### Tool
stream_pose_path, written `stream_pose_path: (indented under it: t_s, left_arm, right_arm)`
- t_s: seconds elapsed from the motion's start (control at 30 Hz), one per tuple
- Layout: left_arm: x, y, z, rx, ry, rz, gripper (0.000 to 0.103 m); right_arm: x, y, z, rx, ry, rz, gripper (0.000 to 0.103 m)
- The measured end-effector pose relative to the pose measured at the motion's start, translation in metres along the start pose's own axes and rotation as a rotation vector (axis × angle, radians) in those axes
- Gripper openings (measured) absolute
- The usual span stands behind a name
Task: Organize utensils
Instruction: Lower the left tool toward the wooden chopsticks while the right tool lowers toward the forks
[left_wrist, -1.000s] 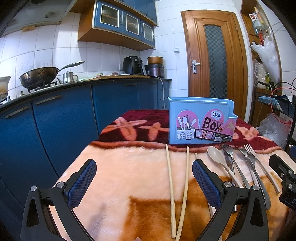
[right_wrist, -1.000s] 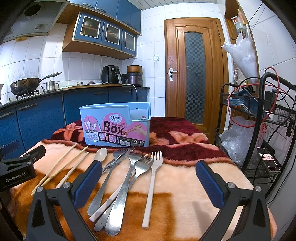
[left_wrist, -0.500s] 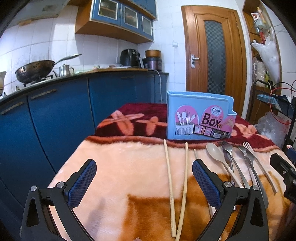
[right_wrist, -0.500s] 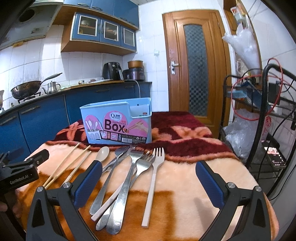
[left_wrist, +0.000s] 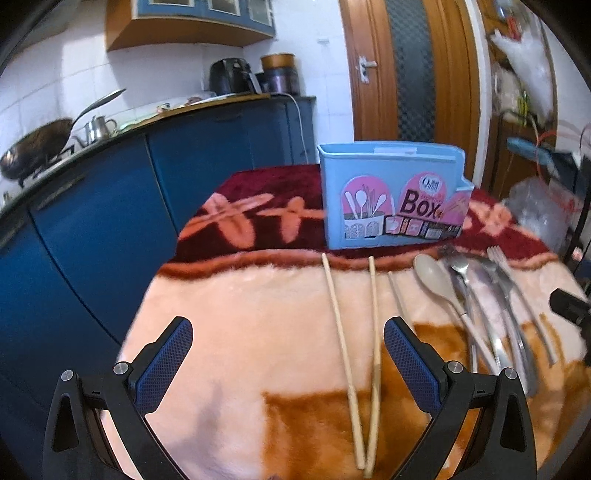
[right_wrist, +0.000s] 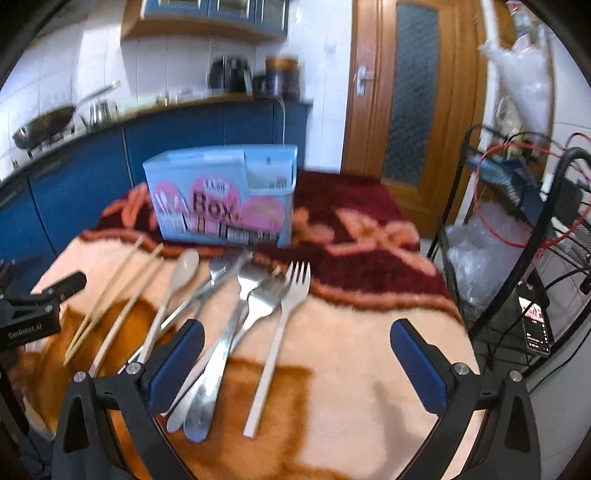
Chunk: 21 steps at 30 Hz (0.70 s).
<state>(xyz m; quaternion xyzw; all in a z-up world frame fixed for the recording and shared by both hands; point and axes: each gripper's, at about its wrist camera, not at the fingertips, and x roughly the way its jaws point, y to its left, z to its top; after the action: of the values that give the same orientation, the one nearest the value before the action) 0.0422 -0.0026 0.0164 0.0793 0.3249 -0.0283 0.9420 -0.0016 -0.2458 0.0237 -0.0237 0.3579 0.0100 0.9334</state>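
Left hand-held gripper (left_wrist: 288, 363) spread wide, nothing between its blue pads (left_wrist: 164, 365), poised low over the blanket-covered tabletop (left_wrist: 240, 314). Two chopsticks (left_wrist: 354, 332) laid side by side just ahead, converging at the near ends, a third partly hidden beside them. Right hand-held gripper (right_wrist: 295, 363) likewise parted and empty, hovering above the forks (right_wrist: 280, 325) and spoons (right_wrist: 173, 291), all fanned out flat on the blanket. Blue utensil box (right_wrist: 221, 203) stood upright at the far edge, just beyond the cutlery tips. Some motion blur throughout the right view.
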Motion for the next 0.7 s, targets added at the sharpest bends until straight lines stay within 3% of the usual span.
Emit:
stream_pose_path:
  t_s: [0.17,0.37,0.53,0.6,0.67,0.7]
  left_arm:
    - [0.011,-0.002,0.015,0.043,0.092,-0.05,0.103]
    - [0.035,-0.002,0.024,0.032,0.229,-0.123,0.101]
    - [0.054,-0.003,0.027,0.031,0.334,-0.168,0.074]
    - [0.063,-0.001,0.026,0.012,0.393,-0.205,0.064]
    - [0.07,-0.001,0.025,-0.004,0.438,-0.242,0.052]
    - [0.072,-0.001,0.025,-0.01,0.452,-0.254,0.051]
  right_arm:
    - [0.013,-0.001,0.014,-0.048,0.123,0.028,0.094]
    - [0.038,-0.014,0.024,-0.012,0.295,0.102,0.073]
    - [0.051,-0.017,0.031,-0.028,0.373,0.12,0.053]
    - [0.057,-0.015,0.032,-0.047,0.414,0.135,0.038]
    - [0.063,-0.013,0.033,-0.053,0.453,0.154,0.033]
    - [0.065,-0.012,0.033,-0.056,0.467,0.161,0.031]
